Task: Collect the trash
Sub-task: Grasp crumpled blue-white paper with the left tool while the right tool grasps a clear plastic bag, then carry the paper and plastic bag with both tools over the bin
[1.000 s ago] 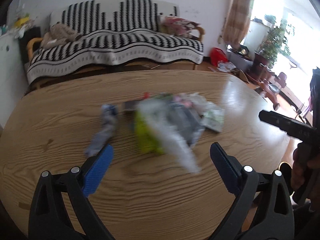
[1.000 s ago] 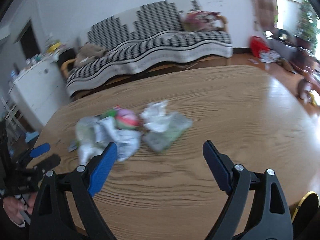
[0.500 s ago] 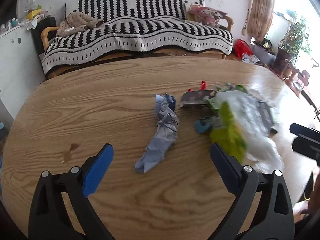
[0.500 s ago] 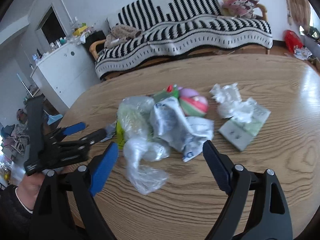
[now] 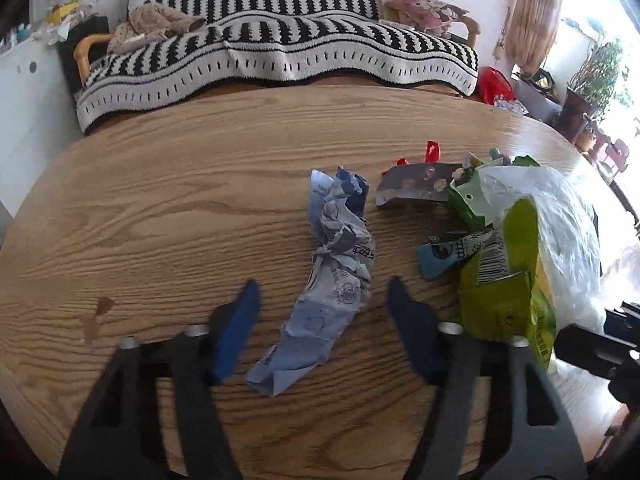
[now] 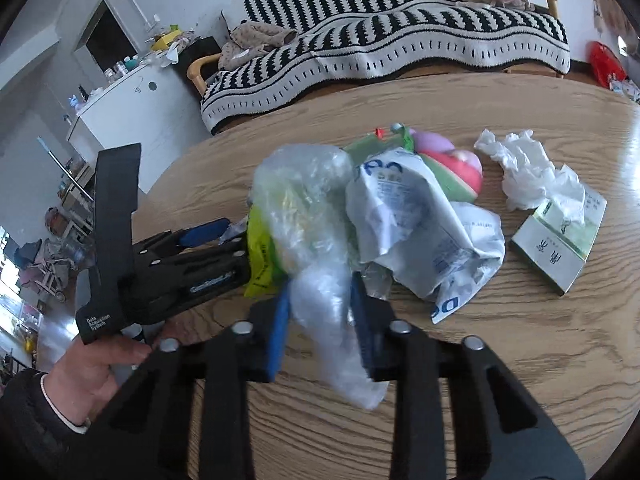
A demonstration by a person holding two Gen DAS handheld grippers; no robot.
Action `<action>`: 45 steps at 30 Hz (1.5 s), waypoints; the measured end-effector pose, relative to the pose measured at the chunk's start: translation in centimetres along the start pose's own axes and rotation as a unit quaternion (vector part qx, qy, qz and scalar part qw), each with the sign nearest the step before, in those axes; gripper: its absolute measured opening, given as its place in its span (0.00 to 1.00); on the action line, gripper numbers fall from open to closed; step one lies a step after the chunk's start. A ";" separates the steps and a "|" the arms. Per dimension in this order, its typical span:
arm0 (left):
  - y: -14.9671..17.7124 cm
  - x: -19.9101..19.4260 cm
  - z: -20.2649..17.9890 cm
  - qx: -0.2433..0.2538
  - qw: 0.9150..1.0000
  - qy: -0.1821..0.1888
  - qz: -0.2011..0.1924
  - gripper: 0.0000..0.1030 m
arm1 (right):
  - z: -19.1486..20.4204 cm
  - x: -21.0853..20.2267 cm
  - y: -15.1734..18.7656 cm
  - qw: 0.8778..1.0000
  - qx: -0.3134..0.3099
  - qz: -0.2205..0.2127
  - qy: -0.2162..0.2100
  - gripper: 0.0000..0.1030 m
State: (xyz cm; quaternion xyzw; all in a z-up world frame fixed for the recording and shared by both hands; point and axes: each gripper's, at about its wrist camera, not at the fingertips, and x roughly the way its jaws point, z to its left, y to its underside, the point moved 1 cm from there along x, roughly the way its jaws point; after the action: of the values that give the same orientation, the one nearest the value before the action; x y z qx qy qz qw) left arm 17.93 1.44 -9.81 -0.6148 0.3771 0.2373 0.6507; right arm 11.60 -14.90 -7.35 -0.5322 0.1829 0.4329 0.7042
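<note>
Both tools came down closer to the trash on the tabletop (image 5: pixel 160 200), and their jaws have just been closing. Now the right tool (image 6: pixel 320 320) is clamped on a clear plastic bag (image 6: pixel 320 304). Over by the left tool (image 5: pixel 320 300), the jaws stand apart around a crumpled blue wrapper (image 5: pixel 324 296), not touching it. A tissue pack (image 6: pixel 560 240) lies nearby.

bright daylight floods from the window (image 5: pixel 624 92), glaring on the table (image 5: pixel 160 208); fisheye edges bend darkly.
</note>
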 end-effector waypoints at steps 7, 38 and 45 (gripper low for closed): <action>-0.4 -2.0 -0.3 0.001 1.000 0.002 -0.020 0.30 | 2.1 -4.2 -0.7 0.997 -0.042 -0.066 -0.019 0.23; -1.1 -10.4 -13.4 0.053 0.990 0.098 -0.088 0.30 | -14.1 -22.2 2.2 0.974 0.035 -0.162 0.151 0.23; 1.4 -11.7 -27.1 0.142 0.971 0.175 -0.083 0.30 | -23.2 -31.0 7.0 0.945 0.097 -0.188 0.248 0.23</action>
State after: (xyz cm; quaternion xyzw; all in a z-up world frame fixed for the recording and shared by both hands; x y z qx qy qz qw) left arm 4.36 -23.07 -0.45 -0.5771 0.4624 0.0154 0.6730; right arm -6.66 -48.42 2.32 -0.5764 0.2902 0.1271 0.7532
